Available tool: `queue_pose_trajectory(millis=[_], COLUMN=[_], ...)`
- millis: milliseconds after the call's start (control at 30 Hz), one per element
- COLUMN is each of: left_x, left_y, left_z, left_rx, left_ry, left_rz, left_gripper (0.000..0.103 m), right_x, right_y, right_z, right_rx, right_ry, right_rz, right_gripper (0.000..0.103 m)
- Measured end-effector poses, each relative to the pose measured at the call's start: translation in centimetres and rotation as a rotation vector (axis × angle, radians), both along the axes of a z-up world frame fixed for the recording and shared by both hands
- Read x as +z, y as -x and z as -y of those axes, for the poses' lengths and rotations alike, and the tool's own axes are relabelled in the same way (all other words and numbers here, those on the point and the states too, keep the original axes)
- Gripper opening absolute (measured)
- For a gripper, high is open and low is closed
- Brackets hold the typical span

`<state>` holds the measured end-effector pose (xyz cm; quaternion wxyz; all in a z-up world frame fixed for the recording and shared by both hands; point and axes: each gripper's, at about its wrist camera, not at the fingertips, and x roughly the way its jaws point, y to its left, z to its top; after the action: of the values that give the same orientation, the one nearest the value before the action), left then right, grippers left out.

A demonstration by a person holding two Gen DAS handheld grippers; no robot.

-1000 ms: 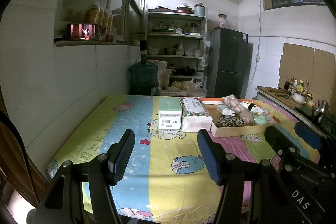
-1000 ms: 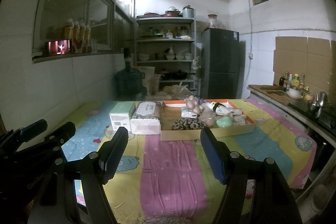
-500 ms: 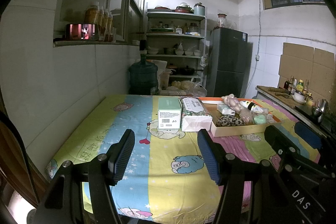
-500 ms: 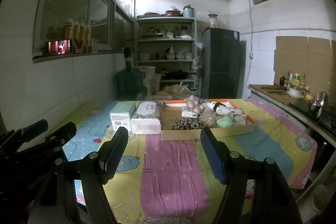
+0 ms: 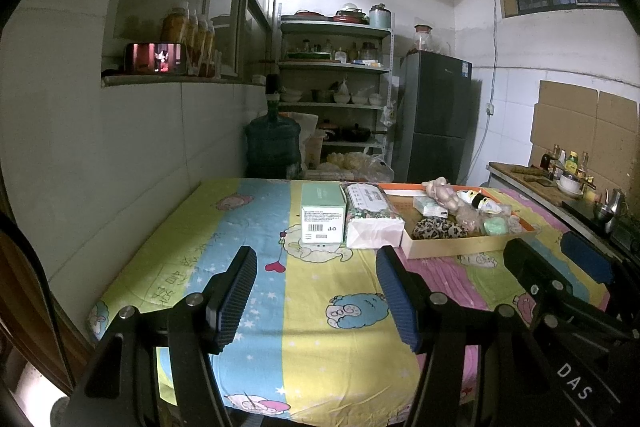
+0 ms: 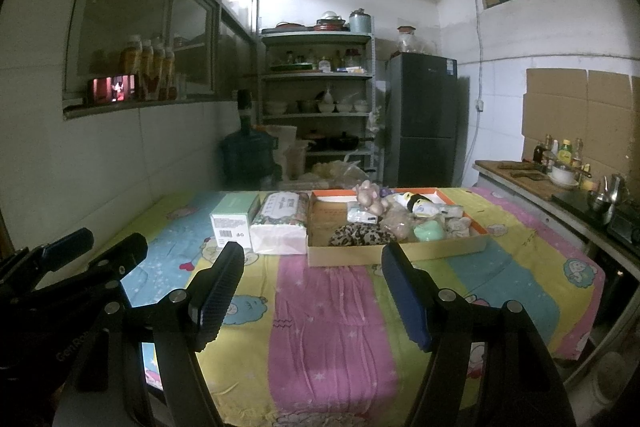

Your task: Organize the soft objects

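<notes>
A shallow cardboard tray (image 6: 400, 255) (image 5: 460, 247) with an orange rim sits at the far side of the table and holds several soft items: a leopard-print piece (image 6: 360, 235) (image 5: 436, 229), a mint green toy (image 6: 429, 231), a pink plush (image 6: 370, 195) (image 5: 440, 189). To its left lie a flowered tissue pack (image 6: 282, 223) (image 5: 370, 215) and a green box (image 6: 234, 221) (image 5: 323, 215). My left gripper (image 5: 316, 275) and right gripper (image 6: 314, 275) hover open over the near table, nothing between their fingers. The left gripper (image 6: 72, 259) shows at the right view's left edge.
The table wears a striped cartoon cloth (image 6: 332, 307). Behind it stand a blue water jug (image 5: 272, 147), a shelf rack of dishes (image 5: 334, 87) and a dark fridge (image 5: 436, 119). A counter with bottles and a kettle (image 6: 568, 179) runs along the right. A wall borders the left.
</notes>
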<state>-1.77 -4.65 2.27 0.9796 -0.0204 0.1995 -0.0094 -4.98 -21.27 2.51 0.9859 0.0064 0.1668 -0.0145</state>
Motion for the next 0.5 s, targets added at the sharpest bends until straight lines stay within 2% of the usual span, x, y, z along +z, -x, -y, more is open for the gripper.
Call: queue_pose_trajectory(millis=[500], left_x=[0.02], left_y=[-0.11], left_z=[0.03], left_rx=[0.000], left_ry=[0.000], left_rz=[0.000], left_gripper=[0.062], right_x=[0.09], right_y=[0.21], right_z=[-0.27], right_rx=[0.001], right_ry=[0.000], right_rz=[-0.001], right_gripper=[0.073])
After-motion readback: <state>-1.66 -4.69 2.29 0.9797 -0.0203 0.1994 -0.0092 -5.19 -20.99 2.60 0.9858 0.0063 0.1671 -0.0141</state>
